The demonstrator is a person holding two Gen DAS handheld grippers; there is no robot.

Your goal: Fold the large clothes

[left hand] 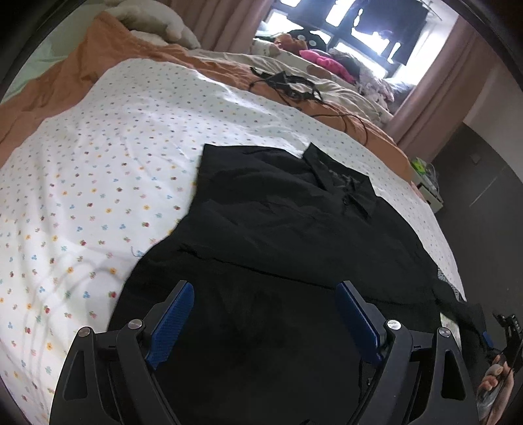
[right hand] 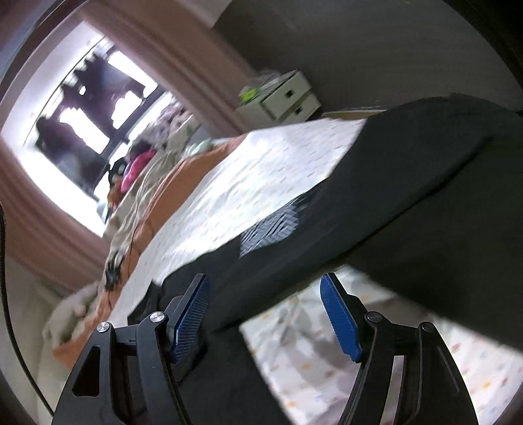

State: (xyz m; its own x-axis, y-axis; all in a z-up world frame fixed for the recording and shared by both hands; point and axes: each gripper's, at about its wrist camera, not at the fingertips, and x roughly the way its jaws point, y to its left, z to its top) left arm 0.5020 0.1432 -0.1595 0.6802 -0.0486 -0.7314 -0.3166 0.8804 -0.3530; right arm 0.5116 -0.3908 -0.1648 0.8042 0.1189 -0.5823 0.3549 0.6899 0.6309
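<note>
Closing either gripper now risks pinching several layers: the left gripper (left hand: 264, 300) and right gripper (right hand: 266, 304) hover wide open, empty, over the black garment (left hand: 278, 212) on the bed (left hand: 98, 163).

The left wrist camera is looking steeply down, from close above, along the bed's flowered sheet (left hand: 108, 170) toward the window (left hand: 356, 29). The right wrist camera is sitting low and tilted, sharing both.
</note>
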